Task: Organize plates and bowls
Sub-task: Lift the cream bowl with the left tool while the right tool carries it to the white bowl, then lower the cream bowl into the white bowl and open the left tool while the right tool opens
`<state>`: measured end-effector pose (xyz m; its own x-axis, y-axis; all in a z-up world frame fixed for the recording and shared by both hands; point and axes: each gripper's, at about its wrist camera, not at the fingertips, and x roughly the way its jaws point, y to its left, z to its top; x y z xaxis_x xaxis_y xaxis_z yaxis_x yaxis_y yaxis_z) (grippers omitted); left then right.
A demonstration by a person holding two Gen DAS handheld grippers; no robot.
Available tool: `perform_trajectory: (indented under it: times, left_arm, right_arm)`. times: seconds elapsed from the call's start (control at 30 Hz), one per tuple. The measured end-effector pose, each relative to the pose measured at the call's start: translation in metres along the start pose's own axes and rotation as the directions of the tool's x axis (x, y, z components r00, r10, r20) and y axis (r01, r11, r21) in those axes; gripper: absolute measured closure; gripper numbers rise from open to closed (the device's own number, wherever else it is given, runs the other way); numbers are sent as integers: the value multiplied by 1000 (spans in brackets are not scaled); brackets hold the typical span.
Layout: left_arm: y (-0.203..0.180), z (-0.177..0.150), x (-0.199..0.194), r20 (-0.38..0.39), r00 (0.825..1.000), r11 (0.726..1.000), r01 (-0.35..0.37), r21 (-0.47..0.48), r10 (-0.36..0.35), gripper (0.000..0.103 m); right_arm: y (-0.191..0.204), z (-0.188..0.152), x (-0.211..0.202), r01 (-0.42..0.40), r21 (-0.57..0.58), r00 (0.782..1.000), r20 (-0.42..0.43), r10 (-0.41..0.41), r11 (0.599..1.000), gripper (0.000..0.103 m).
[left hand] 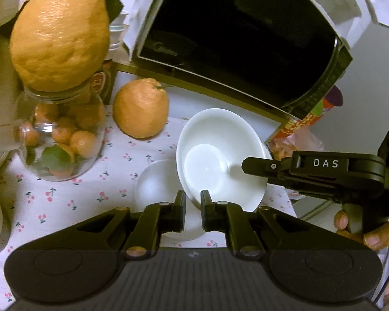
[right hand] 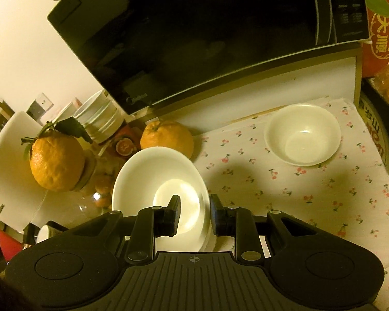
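Observation:
A stack of white deep plates (left hand: 220,155) hangs tilted above the cherry-print cloth (left hand: 64,207), held from two sides. My left gripper (left hand: 193,204) is shut on the near rim of the stack. My right gripper (left hand: 249,167) comes in from the right and clamps the opposite rim. In the right wrist view the plates (right hand: 158,181) fill the lower middle, and the right gripper (right hand: 194,207) is shut with one finger inside the rim and one outside. A white bowl (right hand: 302,134) stands alone on the cloth at the far right. A white round dish (left hand: 153,184) lies partly hidden behind the plates.
A black microwave (right hand: 207,39) on a shelf fills the back. A glass jar (left hand: 62,140) of small oranges carries a big citrus (left hand: 59,39); another orange (left hand: 140,108) lies on the cloth. Stacked white bowls (right hand: 101,121) stand back left. A snack can (left hand: 311,116) and a hand (left hand: 376,235) are at right.

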<state>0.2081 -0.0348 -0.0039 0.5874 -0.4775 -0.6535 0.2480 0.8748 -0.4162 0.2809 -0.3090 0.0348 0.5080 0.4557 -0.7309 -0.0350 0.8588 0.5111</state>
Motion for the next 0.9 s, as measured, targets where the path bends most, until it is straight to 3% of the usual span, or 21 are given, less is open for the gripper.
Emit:
perform_trajectory:
  times: [0.47,0.9]
  left_arm:
    - [10,-5,16,-73,989,992,-126,-5,126,92]
    - [14,-6,24,-108,983,988,-152,-27,148,91]
  right_arm:
    - [7,-20,37,53,-13,993,-102,-54,999,79]
    - [6,-26,50,84,-15,985,-150,-86,996,76]
